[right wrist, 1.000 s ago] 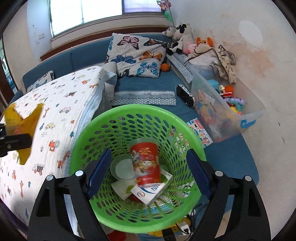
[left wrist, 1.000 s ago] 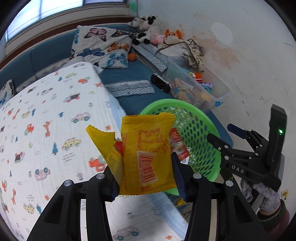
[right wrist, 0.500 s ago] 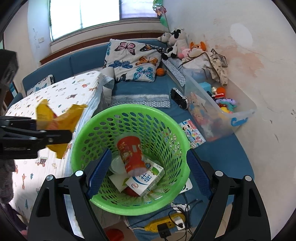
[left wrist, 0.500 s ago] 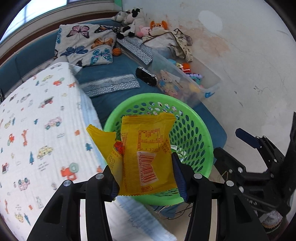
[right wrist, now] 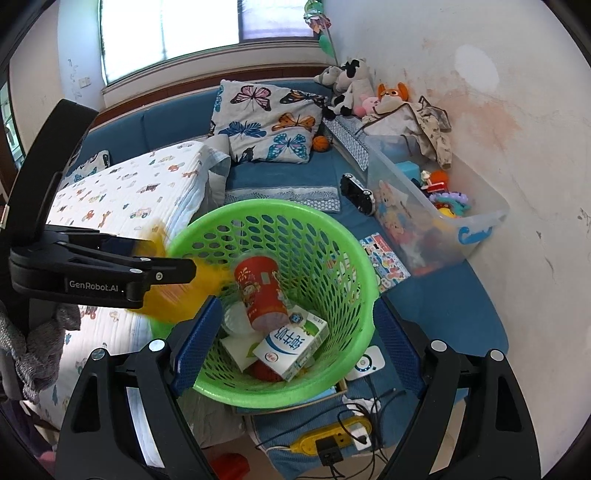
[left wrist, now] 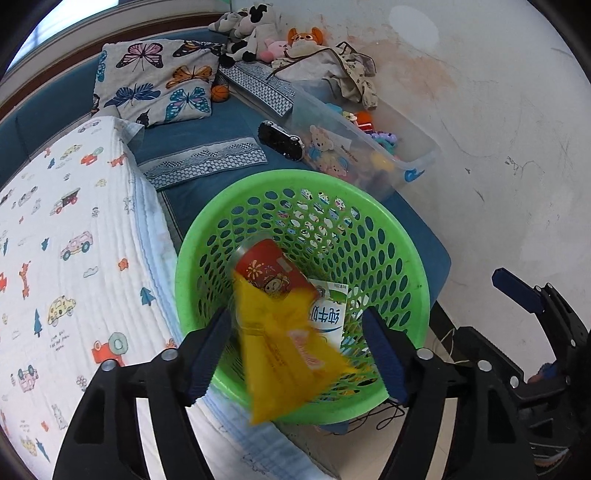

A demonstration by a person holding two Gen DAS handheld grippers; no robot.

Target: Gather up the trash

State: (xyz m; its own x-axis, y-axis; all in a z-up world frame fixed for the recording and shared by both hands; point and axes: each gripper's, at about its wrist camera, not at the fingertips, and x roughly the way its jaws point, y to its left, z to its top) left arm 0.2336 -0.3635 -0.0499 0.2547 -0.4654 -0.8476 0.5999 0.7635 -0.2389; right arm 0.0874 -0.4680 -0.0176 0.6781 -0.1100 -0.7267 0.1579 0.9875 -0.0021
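The left gripper (left wrist: 299,347) has its jaws opening, and the yellow wrapper (left wrist: 284,354) hangs blurred between the blue pads without either pad pressing on it. The wrapper sits just over the near rim of the green basket (left wrist: 406,258), its lower corner reaching past the rim toward the camera. The right gripper (right wrist: 295,336) stands wide, its pads on either side of the basket's near wall; whether they press on it I cannot tell.

Inside the basket, beyond the wrapper, lie a red cup (left wrist: 273,269) on its side and a white milk carton (left wrist: 327,310) touching it.

The right wrist view shows what the left cannot: the left gripper from the side, coming in over the basket's left rim with the wrapper (right wrist: 177,291) smeared below its fingers, a gloved hand (right wrist: 40,332) behind it, and a yellow power strip (right wrist: 332,439) on the floor below the basket.

Farther off are the car-print blanket (left wrist: 66,258), a clear toy bin (left wrist: 369,147) by the wall, a butterfly pillow (left wrist: 159,81) and plush toys (left wrist: 247,29)
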